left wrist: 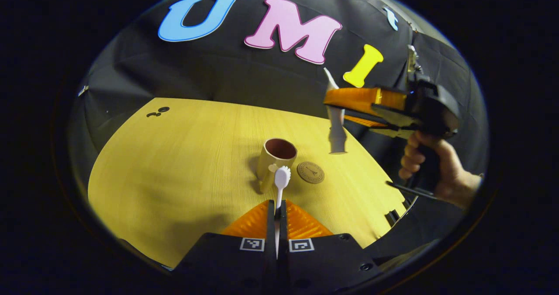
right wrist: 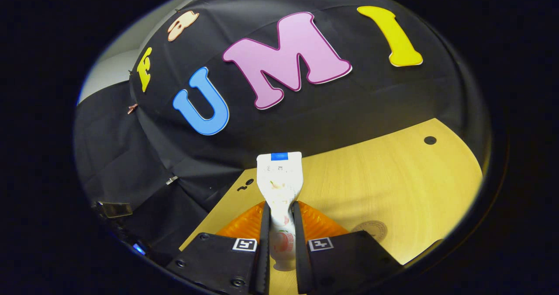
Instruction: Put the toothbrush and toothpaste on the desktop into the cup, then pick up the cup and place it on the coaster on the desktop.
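White toothbrush (left wrist: 281,181) between left claw (left wrist: 277,212) fingers

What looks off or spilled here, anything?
Nothing stands out. The cup stands upright and empty beside the coaster on the desk. The left claw grips the toothbrush; the right claw holds the toothpaste aloft. No spill or damage visible.

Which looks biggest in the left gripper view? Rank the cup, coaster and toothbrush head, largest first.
1. cup
2. coaster
3. toothbrush head

The head, held in the left gripper, sits nearer the camera, so its apparent size is inflated; coaster versus head is unsure.
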Tool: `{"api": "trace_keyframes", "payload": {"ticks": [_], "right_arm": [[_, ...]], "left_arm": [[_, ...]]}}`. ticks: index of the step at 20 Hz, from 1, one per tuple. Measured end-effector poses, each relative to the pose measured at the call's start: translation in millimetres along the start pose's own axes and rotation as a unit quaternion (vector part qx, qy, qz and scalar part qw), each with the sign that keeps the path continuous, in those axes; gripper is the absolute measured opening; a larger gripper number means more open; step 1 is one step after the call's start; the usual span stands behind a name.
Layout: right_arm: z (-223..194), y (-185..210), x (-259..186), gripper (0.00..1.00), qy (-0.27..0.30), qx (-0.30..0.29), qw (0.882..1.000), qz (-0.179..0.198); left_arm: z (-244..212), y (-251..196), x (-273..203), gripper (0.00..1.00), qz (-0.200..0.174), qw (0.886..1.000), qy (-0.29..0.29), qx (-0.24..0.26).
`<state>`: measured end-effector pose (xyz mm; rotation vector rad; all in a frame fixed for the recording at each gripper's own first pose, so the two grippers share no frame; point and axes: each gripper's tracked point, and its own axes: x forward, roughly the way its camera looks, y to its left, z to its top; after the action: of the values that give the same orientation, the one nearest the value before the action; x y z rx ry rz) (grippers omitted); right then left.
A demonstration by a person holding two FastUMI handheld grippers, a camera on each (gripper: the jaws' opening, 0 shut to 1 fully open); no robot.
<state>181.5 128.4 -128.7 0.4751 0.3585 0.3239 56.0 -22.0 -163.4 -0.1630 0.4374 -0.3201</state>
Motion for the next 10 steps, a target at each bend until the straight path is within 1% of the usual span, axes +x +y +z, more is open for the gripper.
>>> {"api": "trace_keyframes", "payload": {"ticks": [6, 10], "right_arm": [[-8, -12, 63, 0.28, -0.019, -0.011, 1.0, 0.009], [-25, -26, 90, 0.28, -0.012, -0.024, 1.0, 0.001]], "left_arm": [[15, 4, -13, 0.06, 0.003, 1.0, -0.026, -0.006], [19, 8, -12, 0.06, 0.009, 0.999, -0.032, 0.001]]}}
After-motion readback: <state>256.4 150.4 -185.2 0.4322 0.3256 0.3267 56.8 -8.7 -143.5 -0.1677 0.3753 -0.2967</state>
